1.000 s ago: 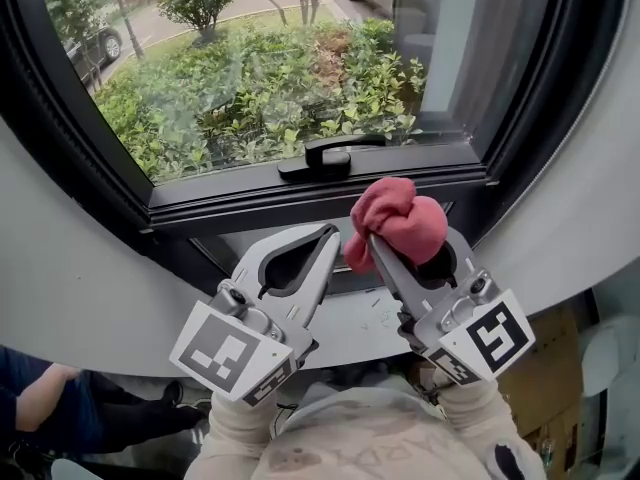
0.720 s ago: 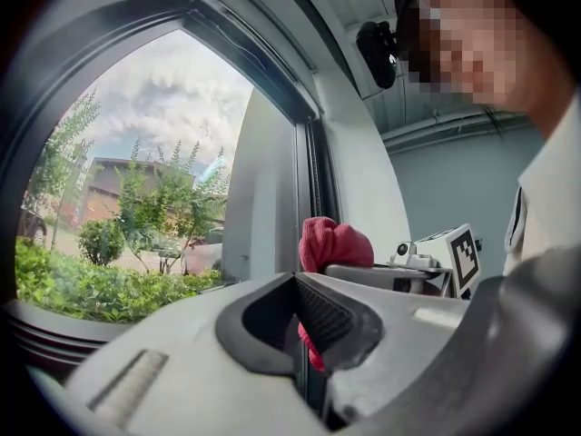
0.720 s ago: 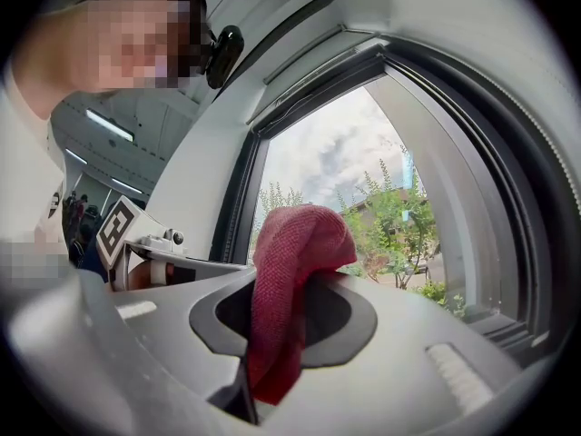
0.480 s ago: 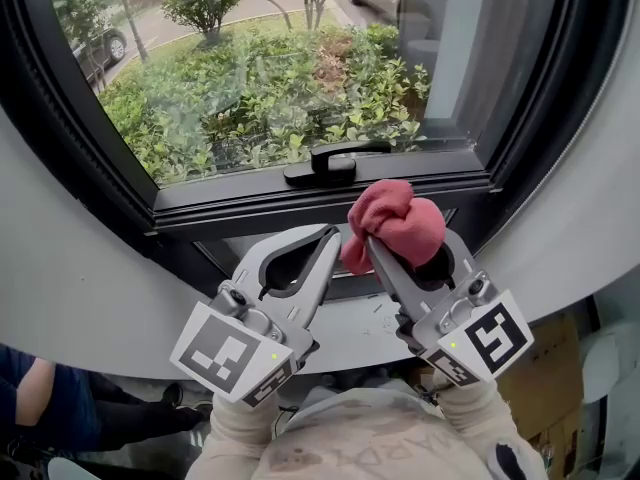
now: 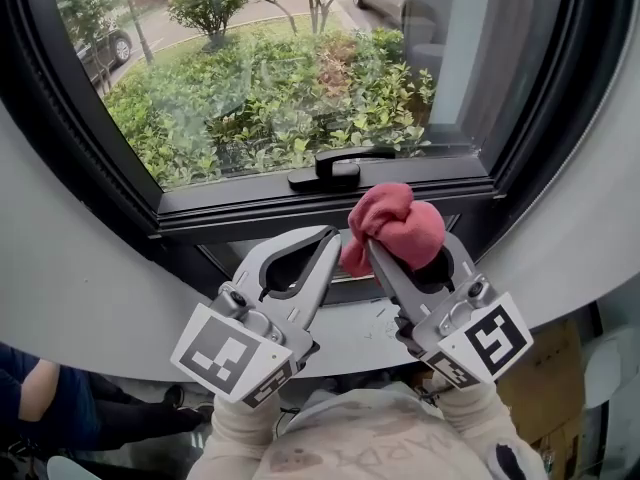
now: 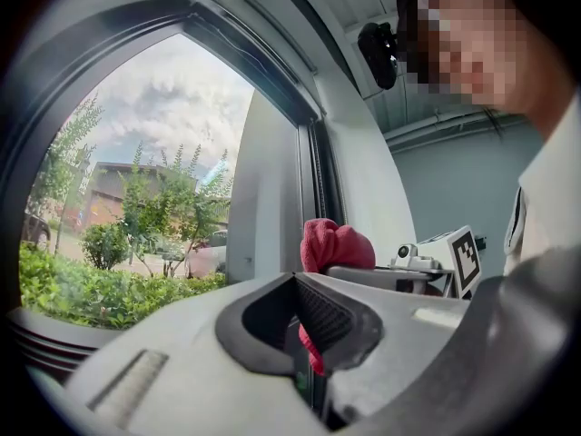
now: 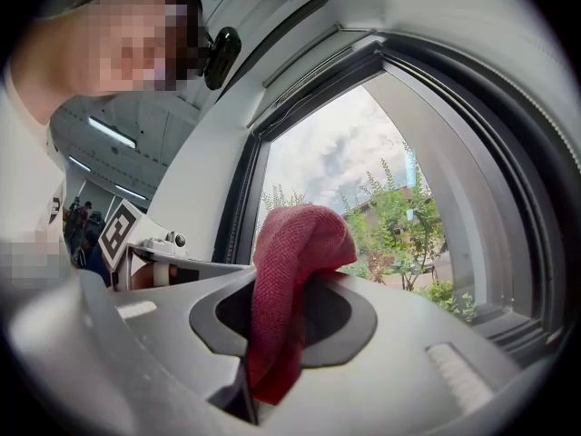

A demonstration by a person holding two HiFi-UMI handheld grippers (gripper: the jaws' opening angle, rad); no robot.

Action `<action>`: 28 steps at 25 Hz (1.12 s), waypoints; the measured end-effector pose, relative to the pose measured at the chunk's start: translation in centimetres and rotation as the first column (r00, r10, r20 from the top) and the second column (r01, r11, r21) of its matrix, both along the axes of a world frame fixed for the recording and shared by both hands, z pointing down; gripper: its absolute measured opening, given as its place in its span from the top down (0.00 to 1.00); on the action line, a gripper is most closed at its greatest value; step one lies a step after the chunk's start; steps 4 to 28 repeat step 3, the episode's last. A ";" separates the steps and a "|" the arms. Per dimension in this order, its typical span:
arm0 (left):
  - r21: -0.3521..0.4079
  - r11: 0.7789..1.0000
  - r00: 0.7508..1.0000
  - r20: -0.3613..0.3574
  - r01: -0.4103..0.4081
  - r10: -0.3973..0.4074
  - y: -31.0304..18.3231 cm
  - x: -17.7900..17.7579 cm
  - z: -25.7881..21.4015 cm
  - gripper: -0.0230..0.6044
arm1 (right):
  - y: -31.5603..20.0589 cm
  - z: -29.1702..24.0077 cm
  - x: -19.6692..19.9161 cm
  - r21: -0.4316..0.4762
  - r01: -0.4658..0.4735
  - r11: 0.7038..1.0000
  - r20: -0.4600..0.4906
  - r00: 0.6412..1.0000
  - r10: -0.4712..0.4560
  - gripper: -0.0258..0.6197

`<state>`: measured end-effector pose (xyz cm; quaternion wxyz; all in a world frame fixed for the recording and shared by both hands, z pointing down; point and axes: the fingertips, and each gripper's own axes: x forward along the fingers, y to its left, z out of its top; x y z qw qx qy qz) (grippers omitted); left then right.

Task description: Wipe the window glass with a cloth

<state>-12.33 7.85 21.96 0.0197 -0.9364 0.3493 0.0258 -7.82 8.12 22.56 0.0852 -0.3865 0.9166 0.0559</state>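
little has changed over the last second: both claws sit at the same spot low in the head view, and only the window has slid a touch lower and nearer, so i read it as a small lean-in, not a wipe stroke. the right claw (image 5: pixel 405 248) is still clamped on the red cloth (image 5: pixel 395 223). the right gripper view shows the fabric pinched in the seam of its jaws and bunched up over the tips, so the wad leads the claw. the left claw (image 5: pixel 325 238) sits just beside it on its left, jaws pressed together with nothing between them. the red seen in the left gripper view is the other claw's cloth showing beyond it. ahead of both claws and above them is the dark window frame (image 5: pixel 250 208), with the black handle (image 5: pixel 340 168) just past the cloth wad and apart from it. the window glass (image 5: pixel 270 78) lies further ahead and up, well apart from the cloth, with no contact yet. my judgement is that the wiping has not started and this is the approach. the next move calls for lifting the right claw forward and up over the handle so the wad, not the metal jaw tips, meets the pane. the risks i see are clipping the handle on the way and the loose wad slipping under pressure.
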 end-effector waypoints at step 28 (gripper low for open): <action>0.001 1.000 1.000 -0.001 0.002 -0.002 -0.1 0.0 0.0 0.96 | 0.0 0.0 0.1 0.000 -0.001 1.000 0.002 1.000 0.001 0.79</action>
